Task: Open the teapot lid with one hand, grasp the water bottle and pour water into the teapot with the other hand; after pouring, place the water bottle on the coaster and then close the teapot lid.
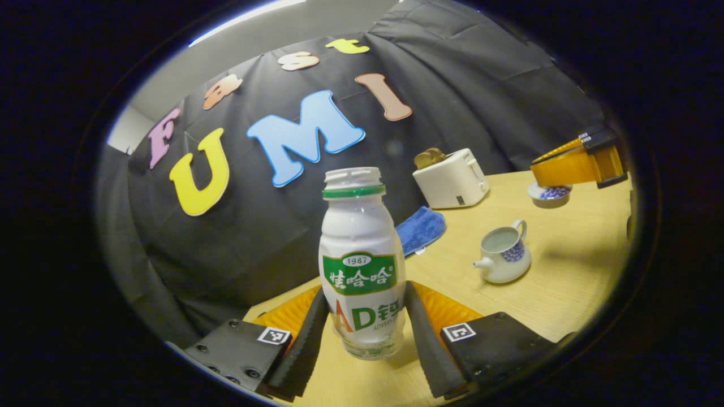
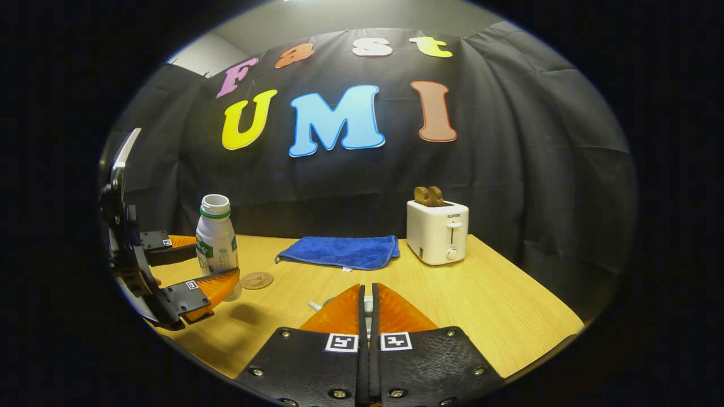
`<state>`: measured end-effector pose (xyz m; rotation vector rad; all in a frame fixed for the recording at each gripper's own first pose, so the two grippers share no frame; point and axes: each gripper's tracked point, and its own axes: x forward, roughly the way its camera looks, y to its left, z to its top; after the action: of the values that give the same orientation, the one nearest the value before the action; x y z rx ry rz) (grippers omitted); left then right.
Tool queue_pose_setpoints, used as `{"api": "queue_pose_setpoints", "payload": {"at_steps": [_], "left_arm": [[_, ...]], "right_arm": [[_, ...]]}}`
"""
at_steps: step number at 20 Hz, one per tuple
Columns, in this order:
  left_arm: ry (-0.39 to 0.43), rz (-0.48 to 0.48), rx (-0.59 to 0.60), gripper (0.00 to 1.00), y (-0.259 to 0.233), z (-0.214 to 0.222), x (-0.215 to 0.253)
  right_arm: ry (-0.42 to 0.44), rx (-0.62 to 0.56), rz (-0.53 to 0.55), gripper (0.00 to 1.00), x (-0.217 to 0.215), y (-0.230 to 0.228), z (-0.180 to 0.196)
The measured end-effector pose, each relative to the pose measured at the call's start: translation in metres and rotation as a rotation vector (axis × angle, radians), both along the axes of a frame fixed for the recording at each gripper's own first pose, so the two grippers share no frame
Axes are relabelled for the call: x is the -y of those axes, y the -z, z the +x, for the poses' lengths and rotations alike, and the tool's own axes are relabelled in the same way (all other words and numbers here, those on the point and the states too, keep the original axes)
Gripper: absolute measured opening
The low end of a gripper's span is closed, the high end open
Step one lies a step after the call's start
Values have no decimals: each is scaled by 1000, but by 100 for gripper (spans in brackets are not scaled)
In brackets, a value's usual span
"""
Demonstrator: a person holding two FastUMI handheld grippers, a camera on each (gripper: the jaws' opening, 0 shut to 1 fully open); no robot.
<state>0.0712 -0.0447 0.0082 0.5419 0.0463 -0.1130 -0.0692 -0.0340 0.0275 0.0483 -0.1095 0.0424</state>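
Note:
A white water bottle [image 1: 362, 260] with a green label and no cap stands upright between my left gripper's [image 1: 366, 294] fingers, whose pads lie against both its sides. In the right gripper view the bottle [image 2: 216, 243] stands just left of a round brown coaster [image 2: 257, 280], and the left gripper [image 2: 212, 268] is around it. The white teapot [image 1: 503, 254] with a blue pattern sits open on the table. My right gripper [image 2: 367, 289] is shut on the teapot lid [image 1: 548, 194], held above the table; its spout [image 2: 314, 306] peeks out beside the fingers.
A white toaster [image 2: 437, 232] with bread in it stands at the back right of the wooden table [image 2: 498, 305]. A folded blue cloth [image 2: 339, 251] lies at the back centre. The black cloth wall runs close behind them.

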Motion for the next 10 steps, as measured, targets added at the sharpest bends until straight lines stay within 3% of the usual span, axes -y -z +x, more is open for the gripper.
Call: {"api": "queue_pose_setpoints", "payload": {"at_steps": [1, 3, 6, 10], "left_arm": [[-7, -39, -4, 77, -1, -4, -8], [-5, -108, 0, 77, -7, -8, -15], [-13, -159, 34, 88, -21, -19, -28], [-10, -209, 54, 88, -32, -26, -37]], "right_arm": [[-3, 1, -6, 0, -5, -2, 5], [-9, -4, -11, 0, -14, -2, 16], [-21, -26, 14, 0, -23, 2, 34], [-17, -56, 23, 0, -29, 10, 53]]}}
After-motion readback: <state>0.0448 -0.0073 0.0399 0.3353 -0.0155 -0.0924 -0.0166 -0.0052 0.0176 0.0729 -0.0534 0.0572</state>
